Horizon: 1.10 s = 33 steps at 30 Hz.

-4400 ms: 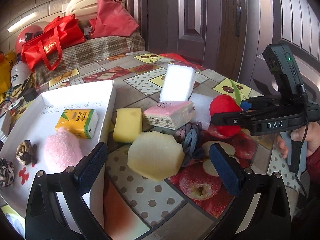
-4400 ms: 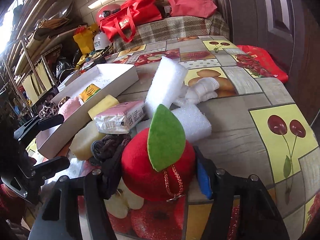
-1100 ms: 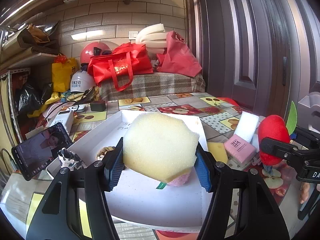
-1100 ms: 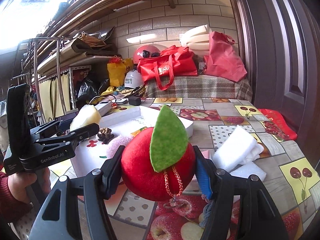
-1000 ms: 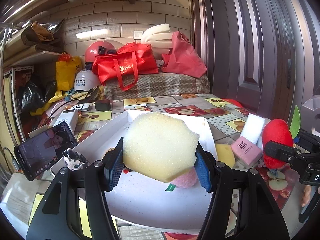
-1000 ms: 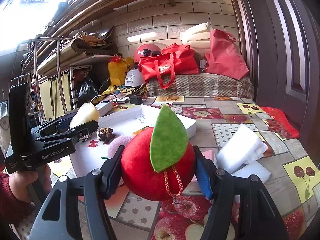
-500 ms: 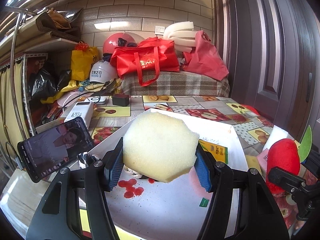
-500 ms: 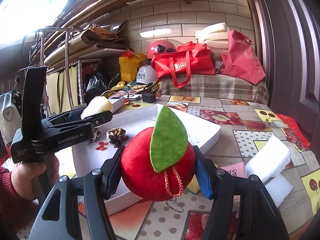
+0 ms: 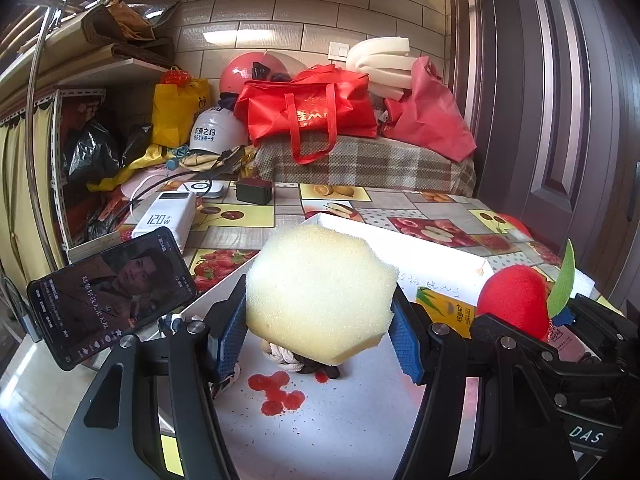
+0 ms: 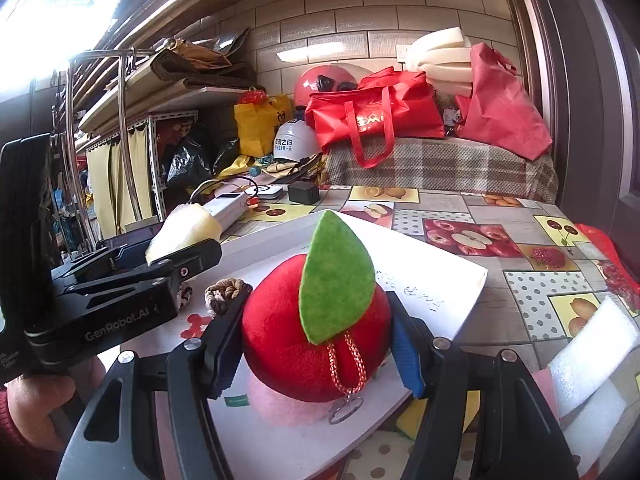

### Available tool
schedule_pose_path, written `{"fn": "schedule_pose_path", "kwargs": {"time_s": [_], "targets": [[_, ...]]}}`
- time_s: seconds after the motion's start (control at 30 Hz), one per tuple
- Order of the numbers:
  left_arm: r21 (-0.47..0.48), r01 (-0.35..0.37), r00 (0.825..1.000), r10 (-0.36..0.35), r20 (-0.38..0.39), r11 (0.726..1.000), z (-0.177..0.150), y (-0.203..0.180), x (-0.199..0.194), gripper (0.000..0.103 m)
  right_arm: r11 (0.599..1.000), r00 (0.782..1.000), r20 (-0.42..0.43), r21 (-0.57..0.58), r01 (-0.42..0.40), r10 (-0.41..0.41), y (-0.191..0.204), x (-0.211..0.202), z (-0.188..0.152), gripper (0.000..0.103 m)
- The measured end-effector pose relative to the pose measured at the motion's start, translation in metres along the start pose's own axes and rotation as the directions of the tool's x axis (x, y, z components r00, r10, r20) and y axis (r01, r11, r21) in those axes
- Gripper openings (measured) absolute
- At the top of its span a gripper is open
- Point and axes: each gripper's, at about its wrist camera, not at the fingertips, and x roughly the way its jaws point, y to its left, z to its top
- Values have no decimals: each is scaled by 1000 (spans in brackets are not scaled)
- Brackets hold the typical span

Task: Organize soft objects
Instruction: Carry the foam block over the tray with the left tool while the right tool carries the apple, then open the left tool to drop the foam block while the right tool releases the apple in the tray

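Change since half a second ago: the left hand-held gripper [image 9: 318, 338] and its pale yellow foam sponge [image 9: 320, 294] sit lower and further in over the white tray [image 9: 360, 432], so the tray floor with its red cherry print [image 9: 276, 394] fills more of the left wrist view; the right hand-held gripper [image 10: 318, 354] has come closer to the tray, and the pink fluffy pad [image 10: 280, 404] now shows just below the red plush apple [image 10: 316, 332].
Left hand-held gripper: clenched on the foam sponge, blue pads pressing its two opposite edges; the sponge hangs above the tray floor, over a knotted rope toy [image 9: 288, 358].
Sponge attitude: a flat hexagonal slab, broad face towards the camera and tipped back; long axis roughly crosswise between the fingers.
Right hand-held gripper: clenched on the plush apple, held above the near part of the tray.
Apple attitude: green felt leaf [image 10: 336, 280] pointing up; gold cord and metal ring [image 10: 346, 406] hanging down; round, with no clear long axis.
Tray contents: a brown knotted rope ball [image 10: 226, 290]; a yellow tissue pack [image 9: 444, 306] at the far right.
Table [image 10: 520, 280]: fruit-print cloth; white foam blocks [image 10: 592, 364] to the right of the tray.
Beside the tray: a phone [image 9: 112, 296] on a stand, screen lit; a white power bank [image 9: 166, 218] behind it.
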Motion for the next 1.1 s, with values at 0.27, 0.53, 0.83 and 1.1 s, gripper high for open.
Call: {"fn": "schedule_pose_path", "kwargs": {"time_s": [0.27, 0.53, 0.83, 1.1], "targets": [[-12, -10, 1000, 10, -16, 1000, -1, 2, 3, 63, 999, 999, -14, 19, 47, -46, -4, 28, 12, 64], [-29, -19, 999, 18, -45, 999, 0, 5, 9, 64, 998, 996, -90, 48, 33, -29, -10, 44, 13, 67], [-12, -89, 996, 89, 3, 996, -1, 0, 1, 97, 992, 994, -58, 91, 92, -87, -17, 38, 14, 84], [-19, -112, 990, 113, 83, 994, -2, 2, -13, 103, 986, 991, -9, 96, 133, -133, -17, 30, 15, 99]]}}
